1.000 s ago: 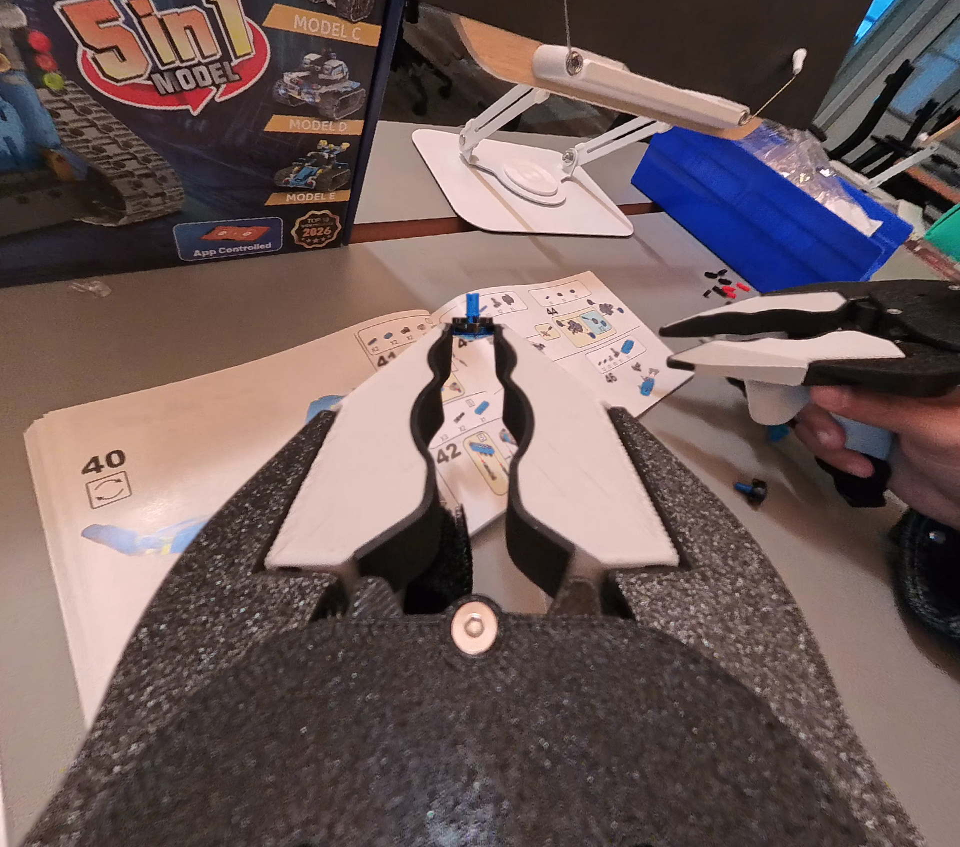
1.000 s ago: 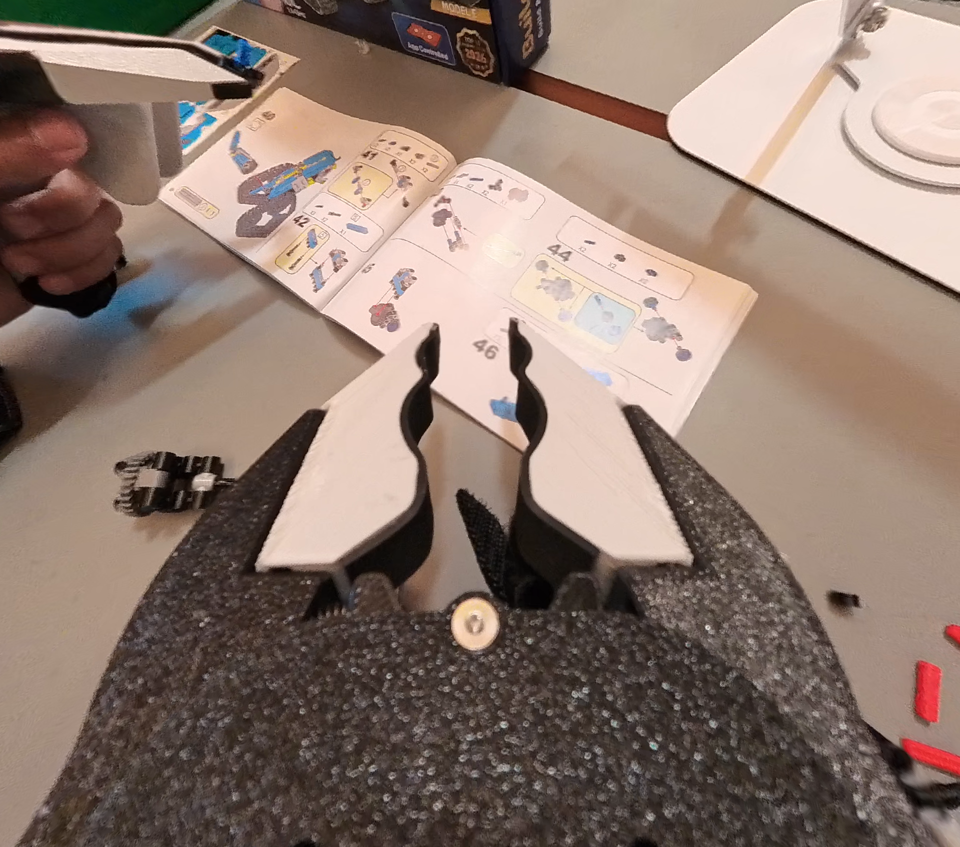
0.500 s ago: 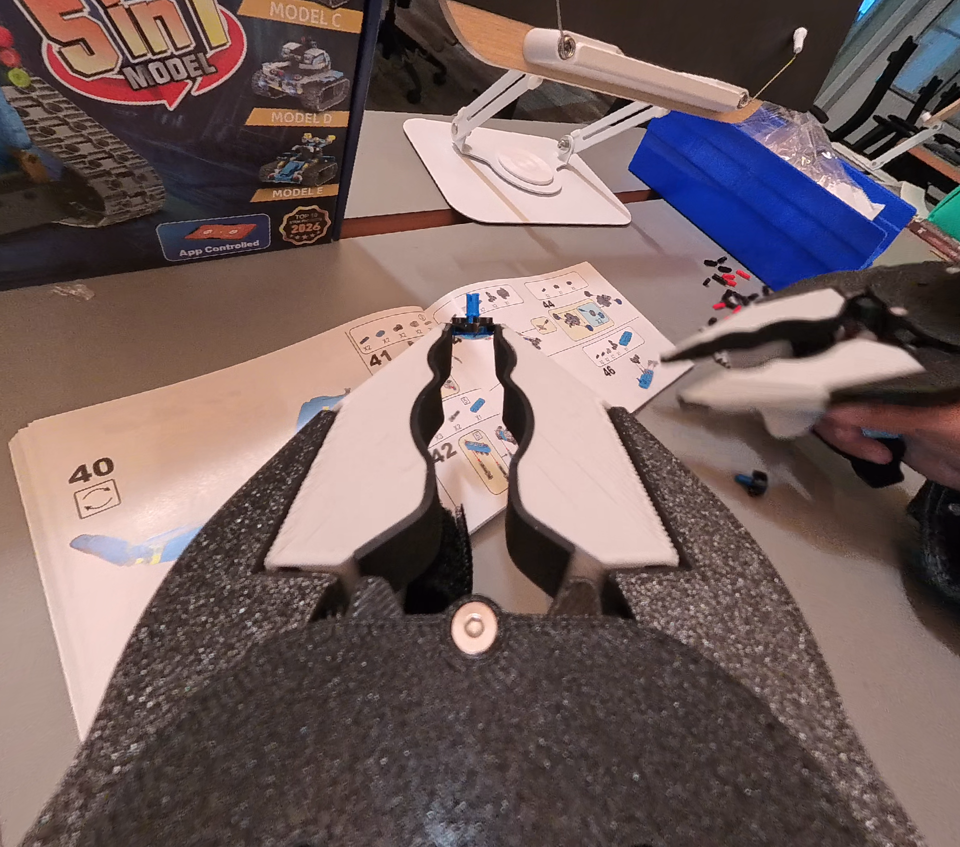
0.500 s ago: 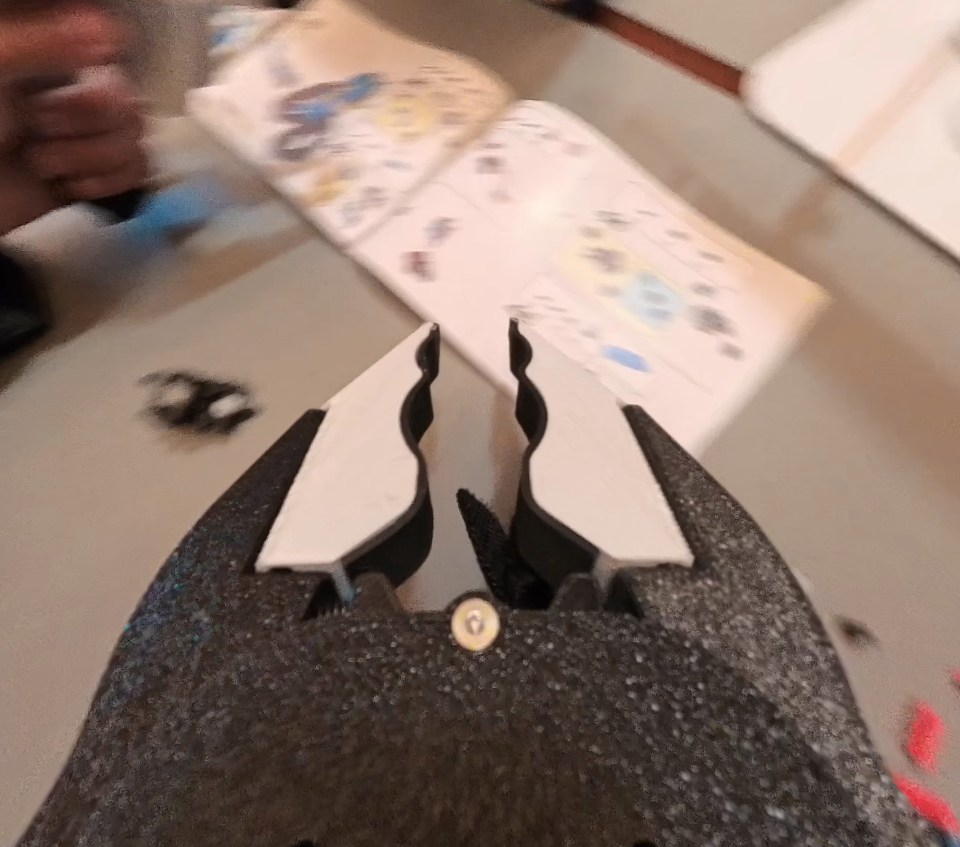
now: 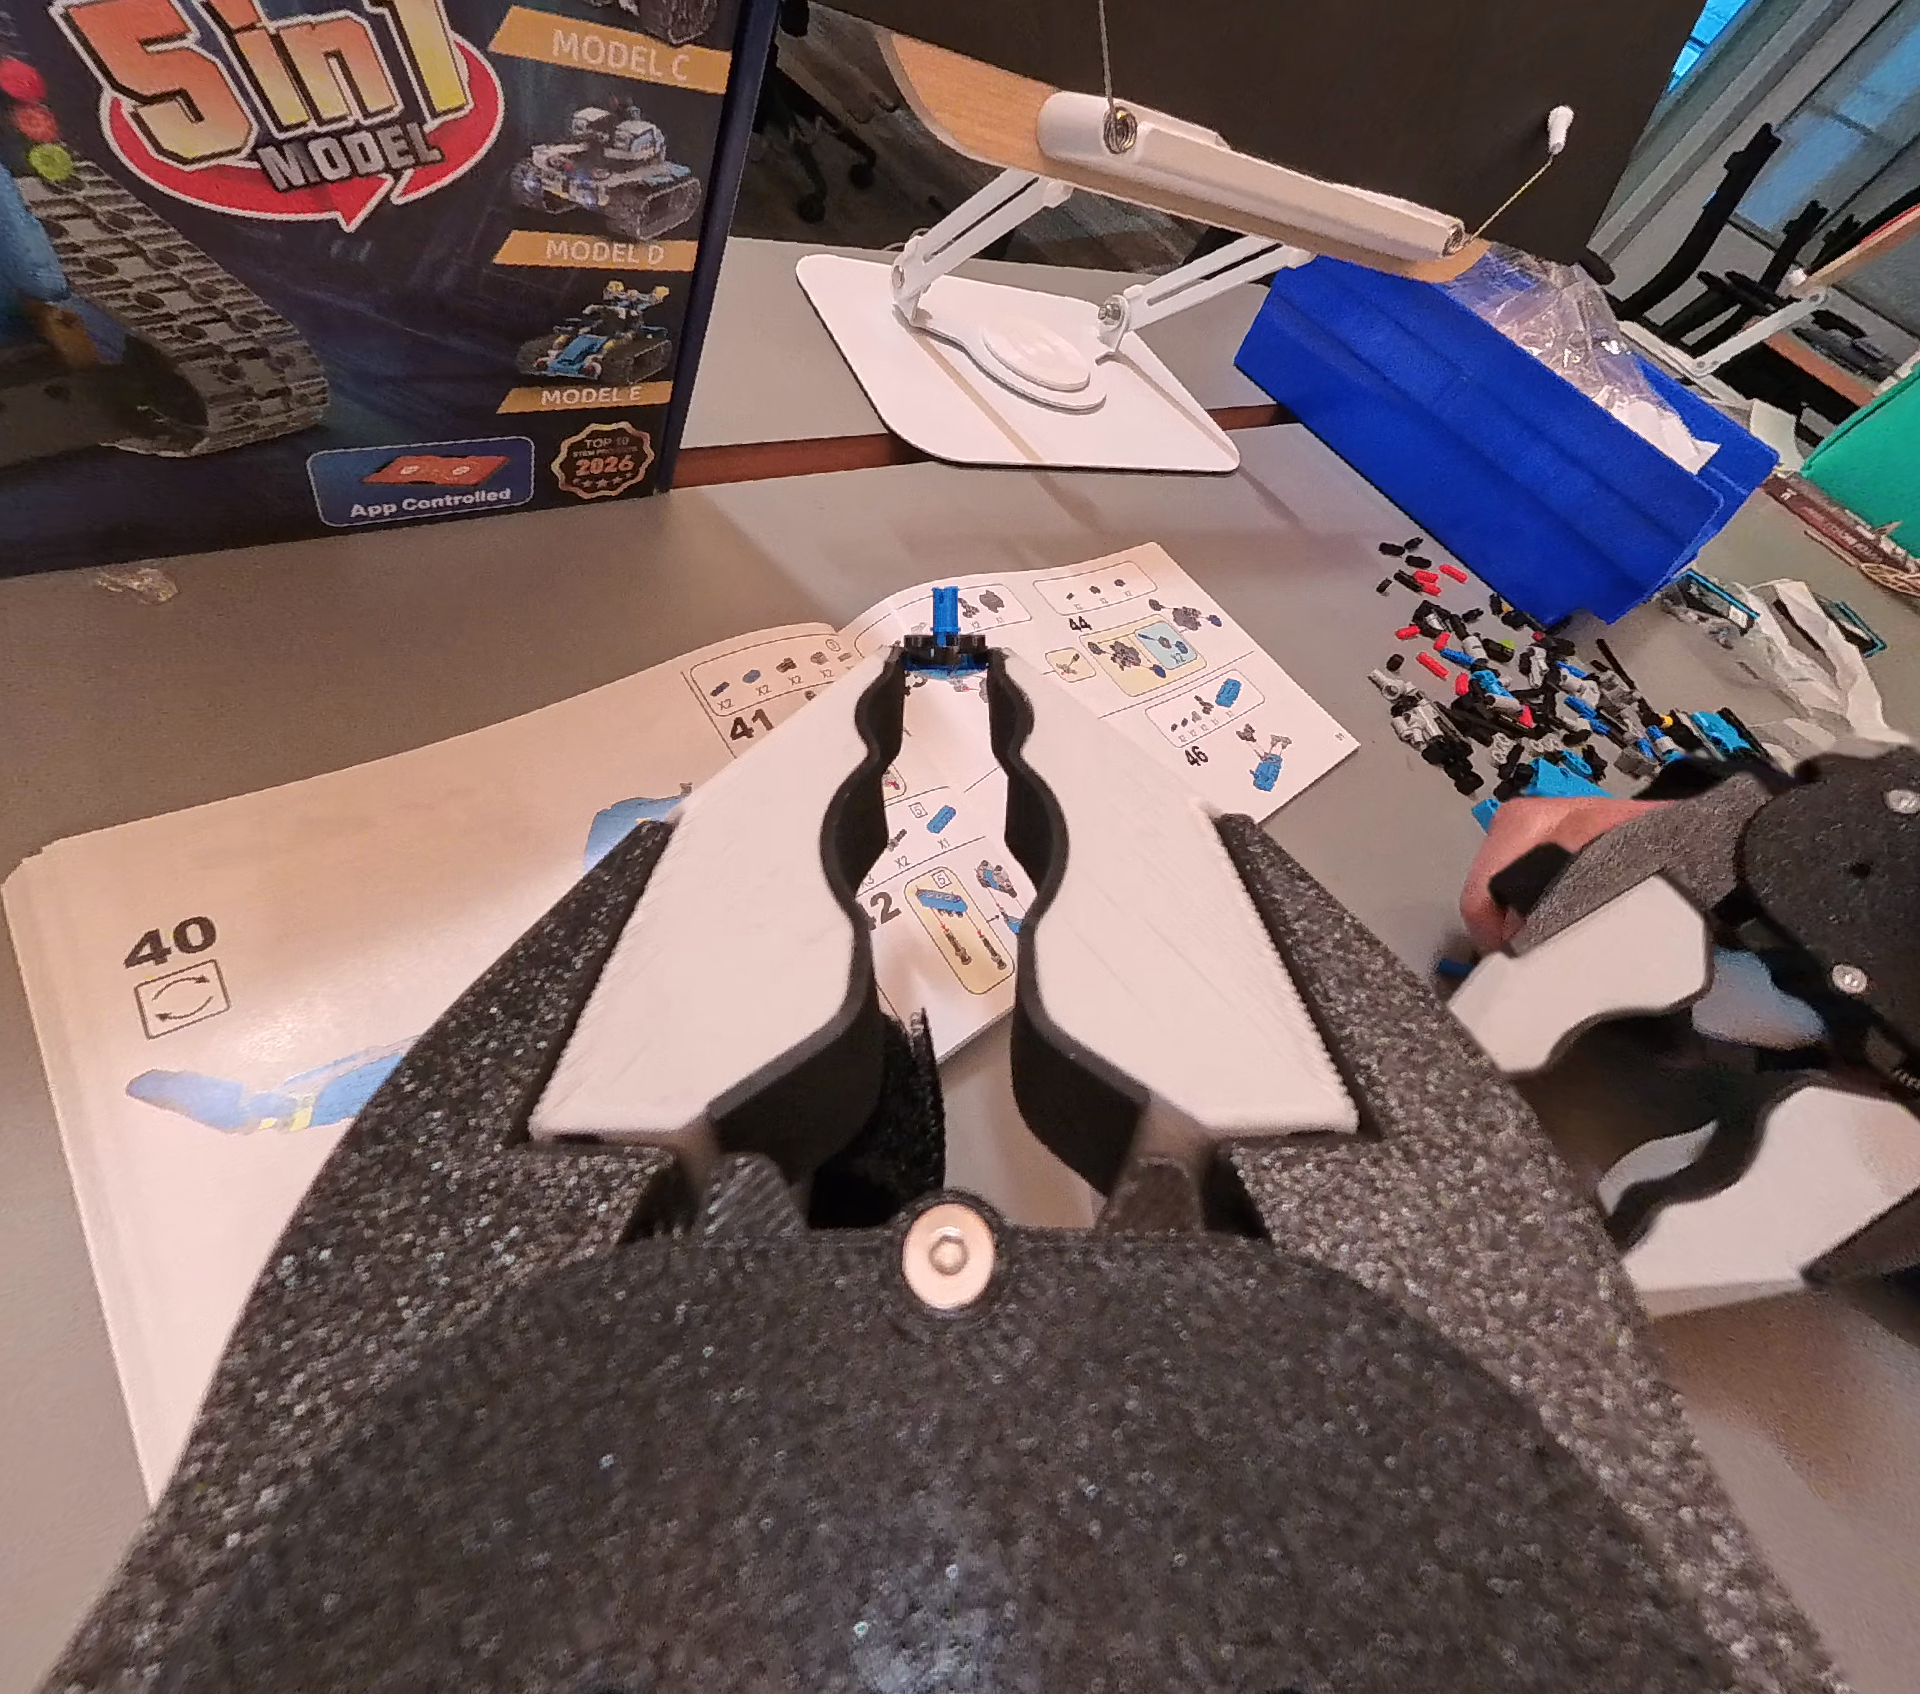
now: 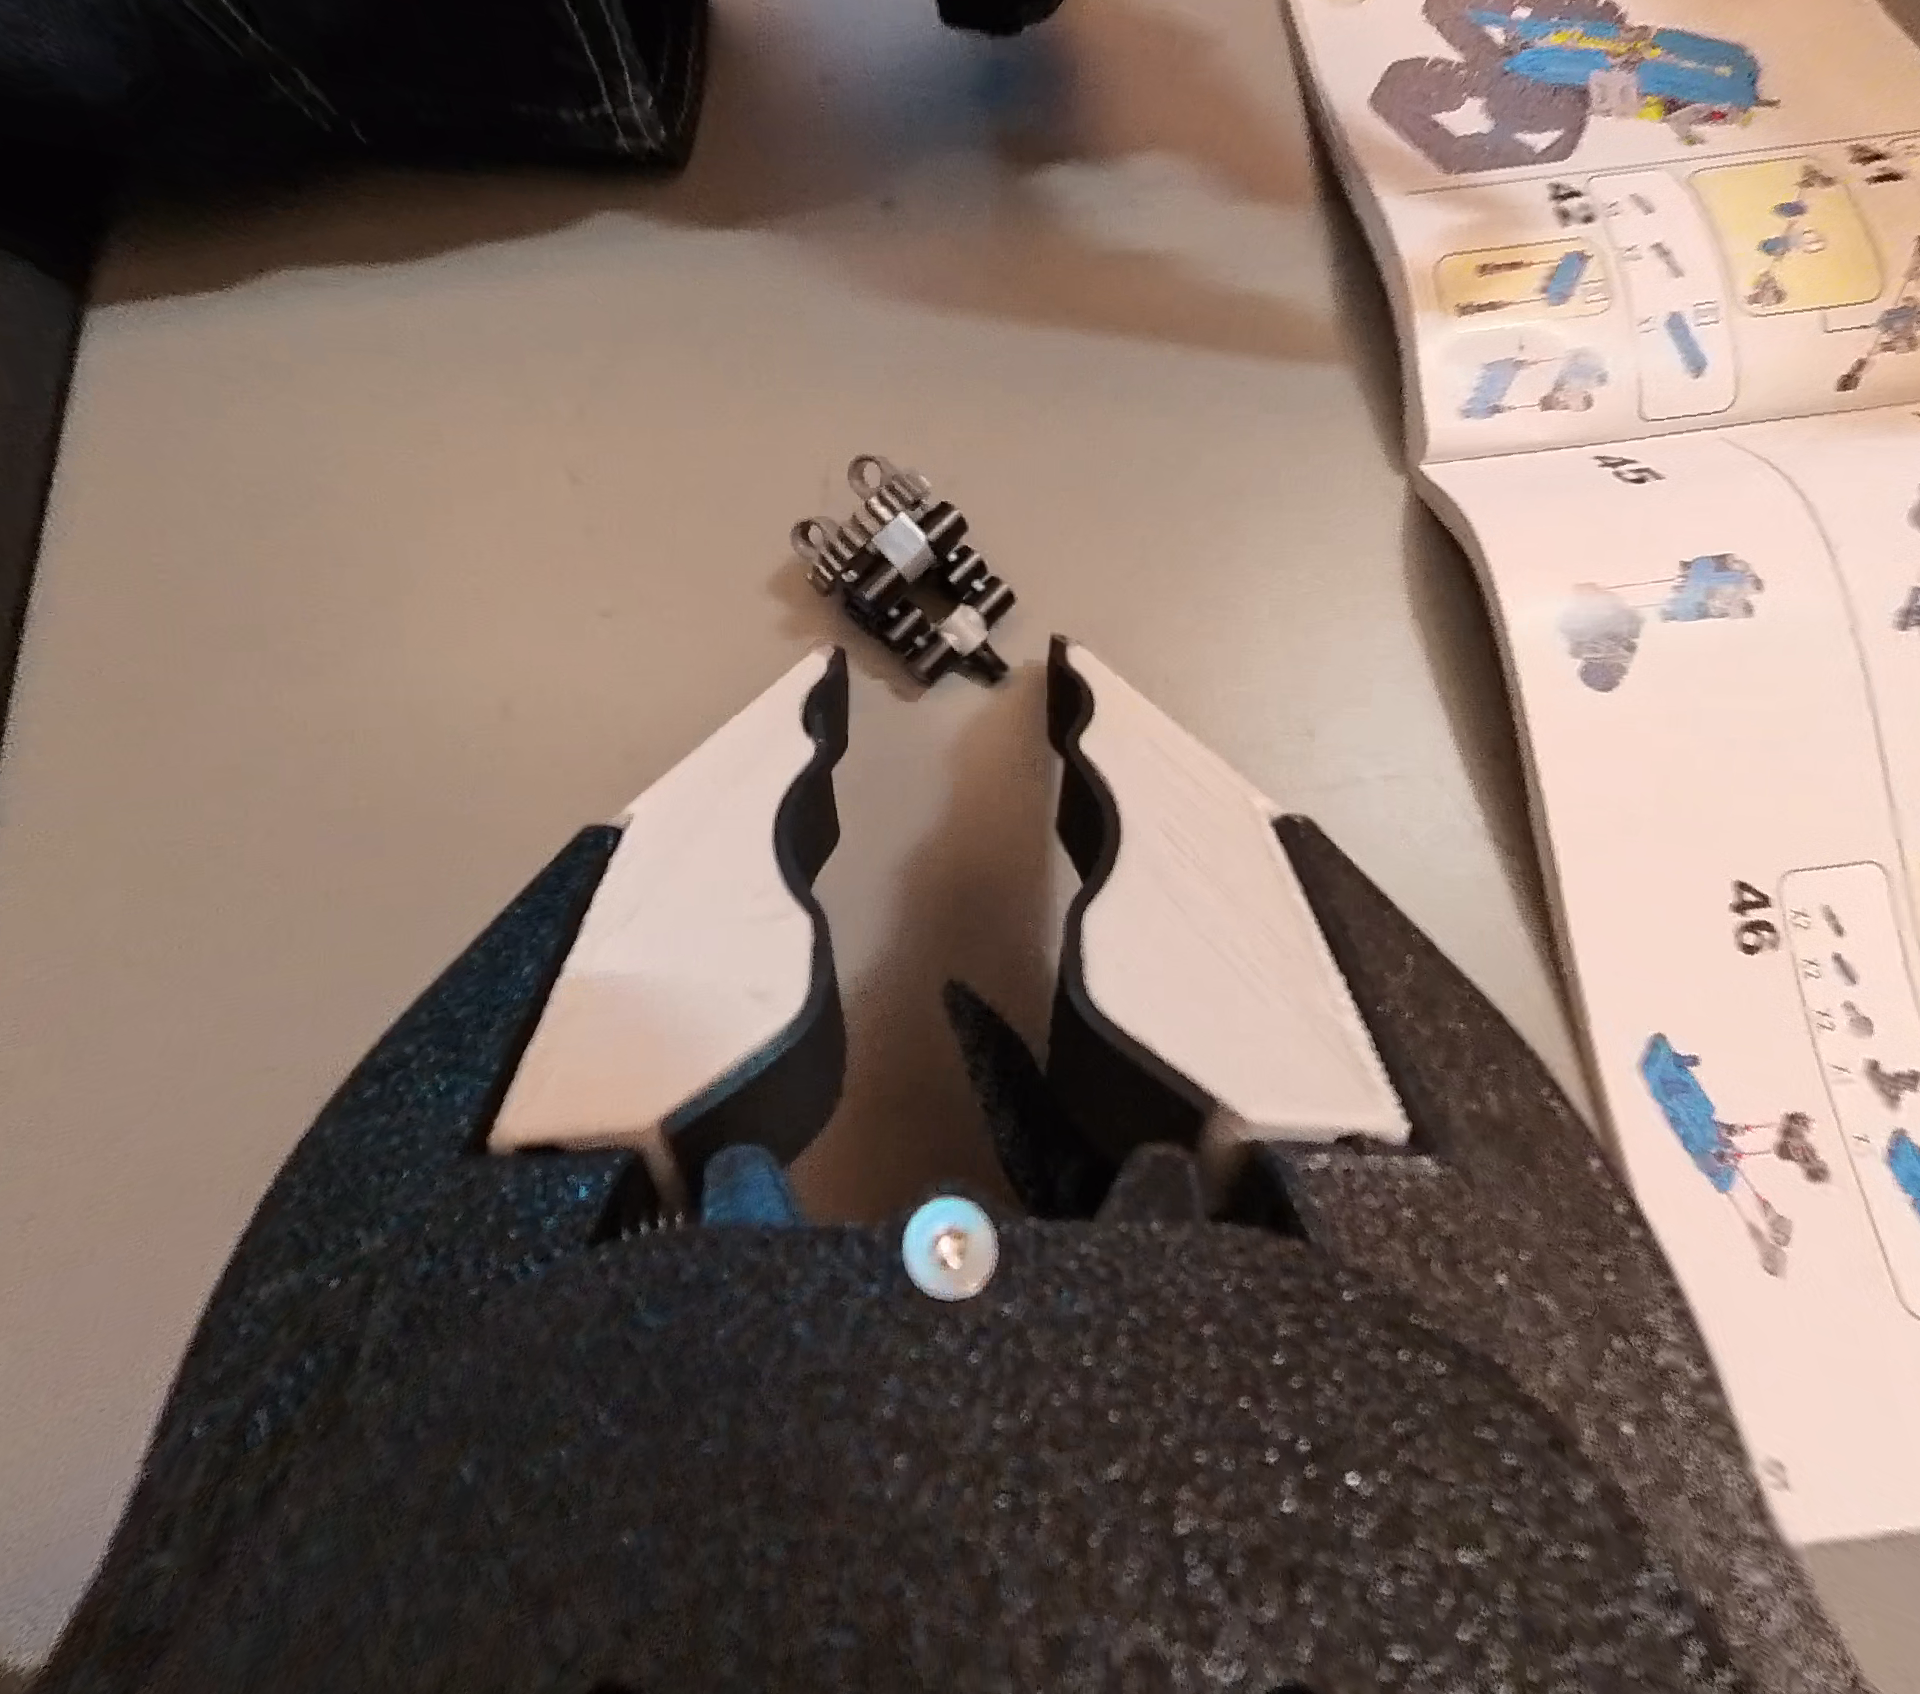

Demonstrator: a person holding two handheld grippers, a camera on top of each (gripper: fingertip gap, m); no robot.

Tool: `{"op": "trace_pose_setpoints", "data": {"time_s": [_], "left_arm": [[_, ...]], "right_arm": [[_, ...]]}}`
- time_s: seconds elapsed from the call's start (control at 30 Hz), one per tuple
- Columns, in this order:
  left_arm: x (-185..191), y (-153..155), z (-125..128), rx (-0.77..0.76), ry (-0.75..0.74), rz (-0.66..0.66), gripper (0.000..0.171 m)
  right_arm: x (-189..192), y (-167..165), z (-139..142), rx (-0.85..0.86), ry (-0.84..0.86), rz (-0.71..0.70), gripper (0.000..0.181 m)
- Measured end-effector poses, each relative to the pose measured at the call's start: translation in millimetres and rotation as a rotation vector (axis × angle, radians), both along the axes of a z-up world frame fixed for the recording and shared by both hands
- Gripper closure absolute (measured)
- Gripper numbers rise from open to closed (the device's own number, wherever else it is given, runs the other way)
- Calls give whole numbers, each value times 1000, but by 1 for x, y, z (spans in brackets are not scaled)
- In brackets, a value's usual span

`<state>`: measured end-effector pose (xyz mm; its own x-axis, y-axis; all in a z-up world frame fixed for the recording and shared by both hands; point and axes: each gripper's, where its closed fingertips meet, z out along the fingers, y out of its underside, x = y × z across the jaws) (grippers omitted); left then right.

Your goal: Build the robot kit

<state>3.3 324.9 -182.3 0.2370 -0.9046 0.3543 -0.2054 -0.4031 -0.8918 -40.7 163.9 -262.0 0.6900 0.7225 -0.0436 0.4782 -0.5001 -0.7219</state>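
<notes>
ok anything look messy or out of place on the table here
Mostly the loose toy bricks scattered over the table beside the blue bin, not in it. One small black assembly lies alone, just ahead of the open right gripper.

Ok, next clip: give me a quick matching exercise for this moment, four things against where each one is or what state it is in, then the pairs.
Things
1. left gripper
2. right gripper
3. black and grey brick assembly
4. blue bin

Places or states
A. lying on the table just ahead of open jaws
B. jaws apart, holding nothing
C. behind the loose pile of small bricks
D. shut on a small blue and black brick piece, above the open instruction booklet

Pairs: 1-D, 2-B, 3-A, 4-C
</notes>
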Motion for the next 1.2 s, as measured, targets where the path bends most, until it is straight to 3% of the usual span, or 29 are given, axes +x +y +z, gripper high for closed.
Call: {"op": "trace_pose_setpoints", "data": {"time_s": [0.1,0.13,0.3,0.53,0.7,0.87,0.97,1.1,1.2], "left_arm": [[0,0,0,2,1,1,156],[0,0,0,2,2,0,156],[0,0,1,3,2,-2,156],[-1,0,2,4,1,-4,156],[-1,0,2,-1,4,-7,156],[-1,0,4,3,-3,-6,156],[-1,0,4,1,-2,-7,156],[0,-1,3,0,4,-12,156],[0,-1,4,2,-1,-10,156]], "right_arm": [[-9,-9,-4,-57,17,37,150],[-16,-18,-3,-102,47,81,163],[-50,-45,4,-227,156,211,159],[-24,-12,8,-8,28,94,158],[-57,-36,7,-166,142,213,156],[-40,-19,23,-31,75,124,156],[-42,-4,23,5,30,57,141],[-48,0,11,55,-85,89,156],[-45,10,10,68,-64,48,157]]}}
